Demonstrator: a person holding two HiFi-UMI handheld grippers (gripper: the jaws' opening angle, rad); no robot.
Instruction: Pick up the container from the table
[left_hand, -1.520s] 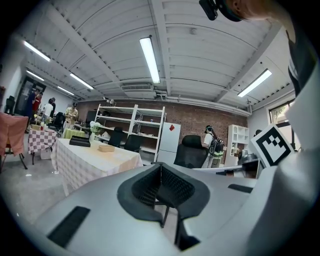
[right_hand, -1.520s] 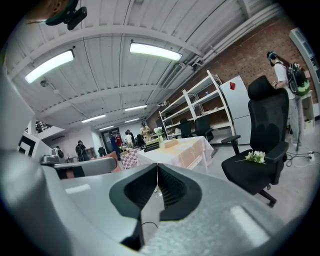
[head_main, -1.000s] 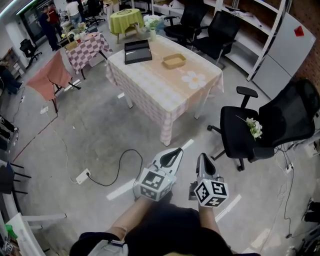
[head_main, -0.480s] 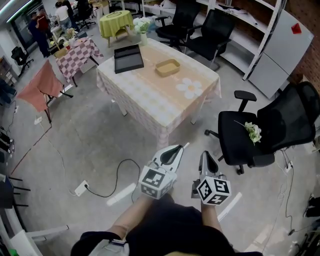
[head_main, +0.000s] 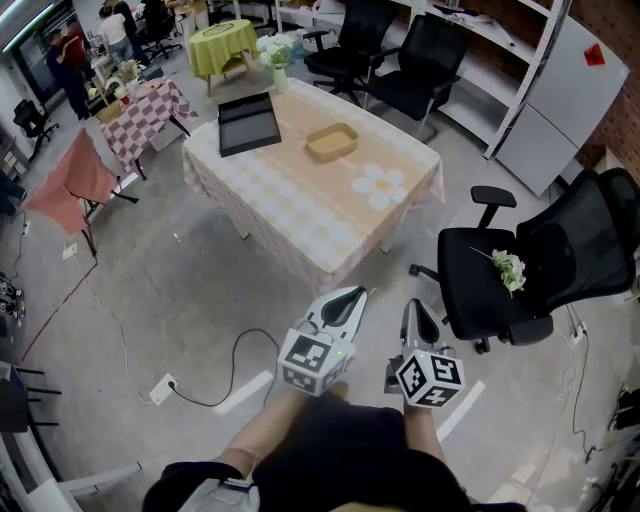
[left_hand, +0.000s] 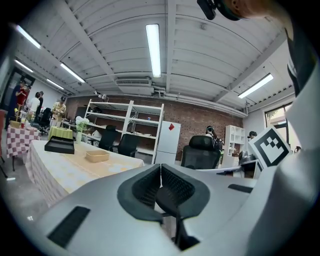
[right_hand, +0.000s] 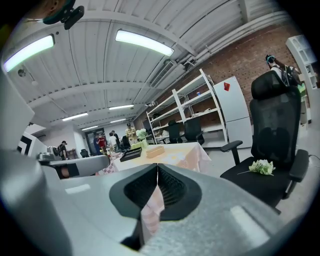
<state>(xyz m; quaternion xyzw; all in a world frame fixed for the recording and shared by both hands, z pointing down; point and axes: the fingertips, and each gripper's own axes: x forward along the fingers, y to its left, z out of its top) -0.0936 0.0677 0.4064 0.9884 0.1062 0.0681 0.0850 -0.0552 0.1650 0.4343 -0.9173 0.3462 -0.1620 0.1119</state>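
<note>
Left gripper (left_hand: 160, 170): jaws shut, pads meeting edge to edge, nothing between them. Right gripper (right_hand: 157, 172): same, closed and empty. Both are held low and near the body, side by side and pointing far, toward the pink-checked cloth-covered table (head_main: 290, 205), well short of its near corner.

Step in hand, as I judge it: the approach, with no reach begun. Next move calls for closing in on the table, opening one gripper's jaws, and coming in over a wall of the container to pinch it.

The shallow tan rectangular container (head_main: 332, 141) sits open side up on the far half of the table, just right of the flat black tray (head_main: 248, 122) and beyond the white flower print (head_main: 380, 185). Its long axis runs left-right, with the right end angled slightly farther away. A black office chair (head_main: 490, 275) stands right of the table.
</note>
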